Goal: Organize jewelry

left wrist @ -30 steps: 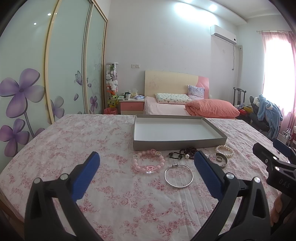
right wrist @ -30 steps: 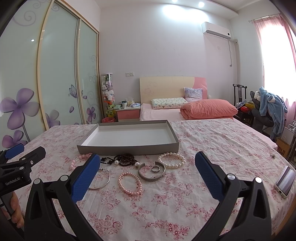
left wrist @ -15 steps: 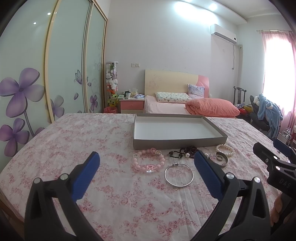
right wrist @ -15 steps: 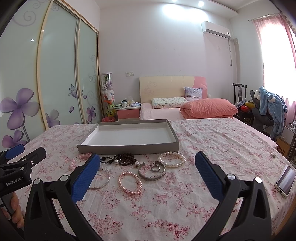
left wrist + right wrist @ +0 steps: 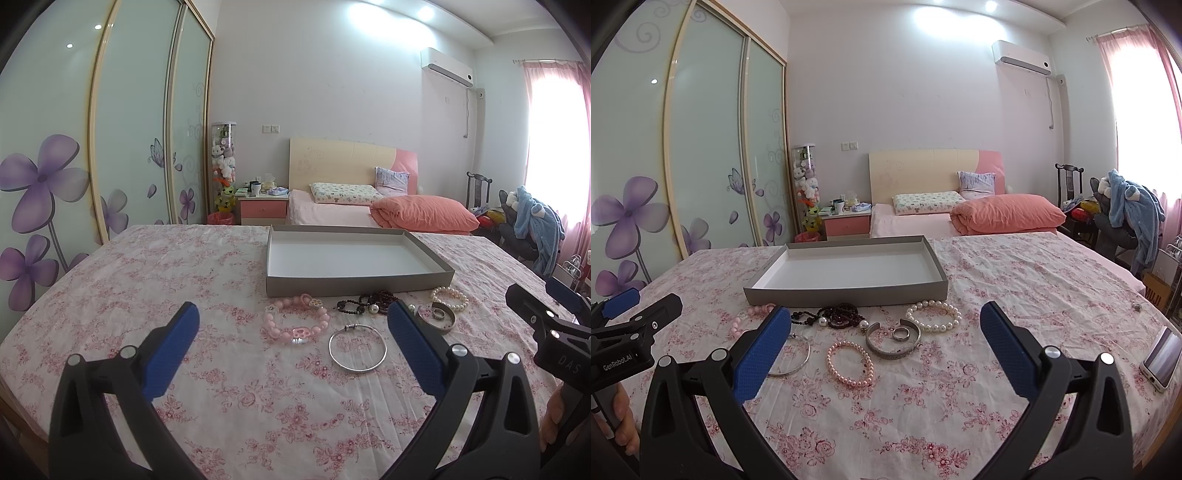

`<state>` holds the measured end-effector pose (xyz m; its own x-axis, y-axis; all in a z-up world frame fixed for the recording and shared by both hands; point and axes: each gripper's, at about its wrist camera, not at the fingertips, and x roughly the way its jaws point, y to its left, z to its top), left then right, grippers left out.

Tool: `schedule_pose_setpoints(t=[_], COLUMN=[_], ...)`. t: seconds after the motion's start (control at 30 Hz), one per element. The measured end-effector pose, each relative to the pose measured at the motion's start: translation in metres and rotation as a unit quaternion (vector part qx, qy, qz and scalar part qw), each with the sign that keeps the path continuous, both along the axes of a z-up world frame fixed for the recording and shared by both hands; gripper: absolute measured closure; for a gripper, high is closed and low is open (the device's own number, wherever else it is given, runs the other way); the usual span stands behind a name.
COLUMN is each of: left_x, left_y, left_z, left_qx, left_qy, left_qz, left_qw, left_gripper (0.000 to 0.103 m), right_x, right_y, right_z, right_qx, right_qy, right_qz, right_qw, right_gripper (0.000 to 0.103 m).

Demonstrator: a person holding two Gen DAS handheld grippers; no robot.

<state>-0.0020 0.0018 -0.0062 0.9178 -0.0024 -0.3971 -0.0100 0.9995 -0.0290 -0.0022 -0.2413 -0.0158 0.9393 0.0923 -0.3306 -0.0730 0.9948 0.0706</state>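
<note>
In front of gray tray (image 5: 846, 291), on flowery cloth (image 5: 1015, 288), I am seeing all jewelry lying. Pink bead bracelet (image 5: 295, 323) sitting near tray's left end. Dark beads (image 5: 838, 315) just beside tray's front wall. White pearl bracelet (image 5: 933, 314) near tray's right end. Silver bangle (image 5: 357, 350), silver cuff (image 5: 893, 339), pink pearl bracelet (image 5: 850, 363) lying nearer me. I am holding left claw (image 5: 293, 334) wide open, holding nothing. Right claw (image 5: 885, 330) wide open too, holding nothing.
</note>
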Motion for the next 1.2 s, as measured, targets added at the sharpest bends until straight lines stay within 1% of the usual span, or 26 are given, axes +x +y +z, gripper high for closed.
schedule_pose_setpoints(t=[0.63, 0.83, 0.87, 0.9, 1.03, 1.1, 1.2], left_x=[0.001, 0.002, 0.002, 0.003, 0.002, 0.009, 0.015], left_y=[0.000, 0.000, 0.000, -0.001, -0.004, -0.001, 0.002], left_z=[0.001, 0.001, 0.001, -0.001, -0.007, -0.014, -0.018], left_qx=[-0.001, -0.001, -0.001, -0.001, 0.000, 0.000, -0.004], left_qy=[0.001, 0.002, 0.002, 0.002, 0.008, 0.014, 0.027], left_qz=[0.001, 0.000, 0.001, 0.001, 0.001, 0.003, 0.005], left_qw=[1.0000, 1.0000, 1.0000, 1.0000, 1.0000, 0.9999, 0.9996], left_gripper=[0.004, 0.004, 0.004, 0.004, 0.004, 0.004, 0.004], right_x=[0.000, -0.002, 0.001, 0.001, 0.006, 0.011, 0.020], right_y=[0.001, -0.001, -0.006, -0.006, -0.005, -0.005, -0.004], right_z=[0.002, -0.003, -0.011, -0.011, -0.014, -0.017, -0.023], right_qx=[0.001, 0.001, 0.002, 0.002, 0.003, 0.005, 0.008], right_qy=[0.002, 0.005, 0.007, 0.008, 0.020, 0.032, 0.054], right_qz=[0.000, -0.001, -0.002, -0.002, -0.003, -0.004, 0.000], right_qw=[1.000, 1.000, 1.000, 1.000, 1.000, 0.999, 0.999], right_gripper=[0.002, 0.002, 0.002, 0.002, 0.002, 0.002, 0.002])
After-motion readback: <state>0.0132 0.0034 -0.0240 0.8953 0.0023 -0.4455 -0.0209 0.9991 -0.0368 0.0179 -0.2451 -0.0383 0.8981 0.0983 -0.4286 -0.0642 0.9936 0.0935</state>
